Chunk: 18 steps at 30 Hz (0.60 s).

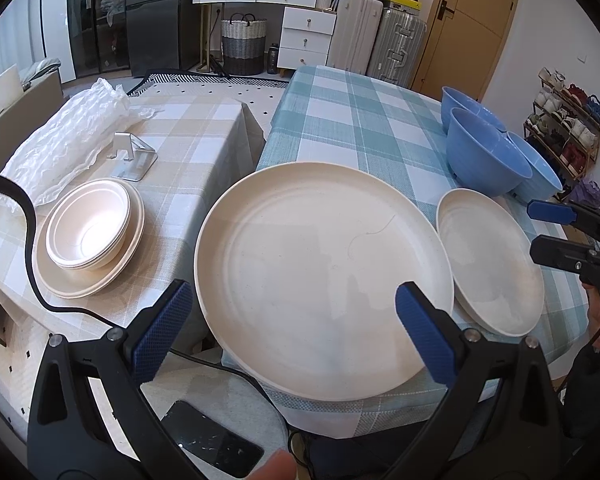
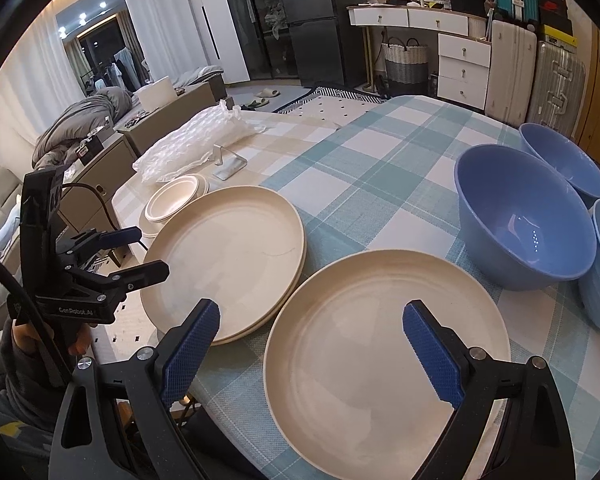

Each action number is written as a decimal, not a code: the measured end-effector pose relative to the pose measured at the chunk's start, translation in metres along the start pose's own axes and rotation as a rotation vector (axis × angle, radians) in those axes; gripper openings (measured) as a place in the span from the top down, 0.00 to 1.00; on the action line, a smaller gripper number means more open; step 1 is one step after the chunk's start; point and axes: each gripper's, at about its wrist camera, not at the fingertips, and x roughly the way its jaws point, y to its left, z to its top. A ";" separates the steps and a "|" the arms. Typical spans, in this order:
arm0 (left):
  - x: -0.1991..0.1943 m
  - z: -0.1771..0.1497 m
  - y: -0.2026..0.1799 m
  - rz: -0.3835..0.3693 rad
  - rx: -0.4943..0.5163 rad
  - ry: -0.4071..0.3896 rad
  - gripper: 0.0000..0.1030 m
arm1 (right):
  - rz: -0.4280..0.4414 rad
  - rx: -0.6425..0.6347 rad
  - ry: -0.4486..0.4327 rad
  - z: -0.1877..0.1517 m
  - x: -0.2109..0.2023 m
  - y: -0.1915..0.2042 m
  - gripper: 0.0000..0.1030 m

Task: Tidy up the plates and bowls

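While both grippers hung wide open and empty, the left gripper [image 1: 294, 330] straddled the near rim of the big plates [image 1: 324, 276], apparently two stacked, and the right gripper [image 2: 312, 350] framed the single plate [image 2: 384, 360] just beside them on the blue-checked table [image 2: 380, 168]. Three blue bowls [image 2: 524, 216] sat to the right; a stack of pale bowls on plates [image 1: 90, 236] waited on the beige table. A good grasp would likely pinch one rim edge squarely, lifting level. Only "GenRobot.AI" was legible, on the left gripper's body.
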 end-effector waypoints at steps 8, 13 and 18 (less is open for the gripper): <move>-0.002 0.000 0.001 0.004 0.000 -0.004 0.02 | 0.003 -0.005 -0.004 -0.001 -0.002 0.002 0.08; -0.004 0.003 0.004 0.007 -0.005 -0.007 0.02 | 0.009 -0.002 -0.009 0.001 -0.002 0.003 0.08; -0.005 0.005 0.014 0.016 -0.023 -0.007 0.02 | 0.024 0.004 -0.012 0.009 0.003 0.005 0.08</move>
